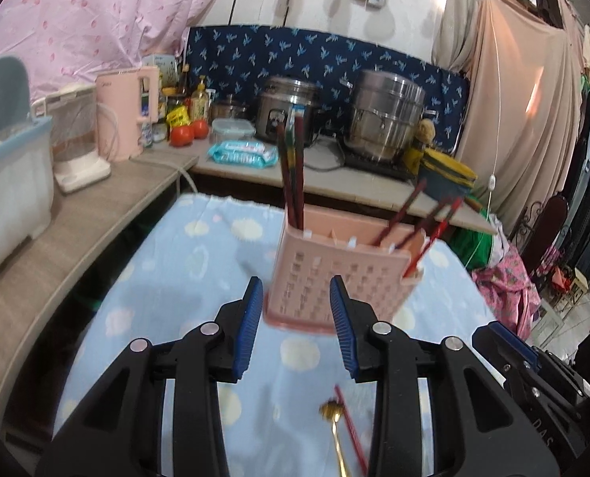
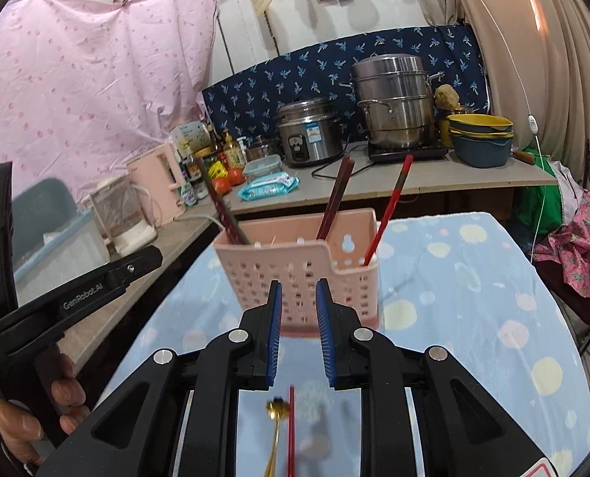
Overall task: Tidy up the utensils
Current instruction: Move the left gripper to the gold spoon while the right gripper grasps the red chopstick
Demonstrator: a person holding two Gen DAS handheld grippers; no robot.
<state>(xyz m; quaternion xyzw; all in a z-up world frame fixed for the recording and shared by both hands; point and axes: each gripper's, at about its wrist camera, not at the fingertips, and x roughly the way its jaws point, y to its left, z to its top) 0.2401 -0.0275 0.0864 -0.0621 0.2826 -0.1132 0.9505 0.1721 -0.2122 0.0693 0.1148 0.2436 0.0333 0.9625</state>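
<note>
Both views are evenly and fairly brightly lit by soft indoor light, with only faint shadows on the blue dotted cloth [image 2: 473,318] and a warm bright patch on the beige curtain [image 1: 533,99] at the right. The left wrist view is smeared by motion blur, most plainly on the pink basket [image 1: 334,278] and its chopsticks [image 1: 293,167]; the right wrist view is sharper. Fisheye distortion bends the worktop [image 2: 434,183] edge and walls, and the corners fall to black.

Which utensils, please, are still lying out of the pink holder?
Out: the gold spoon and one red chopstick lie flat on the cloth before the pink holder.
</note>
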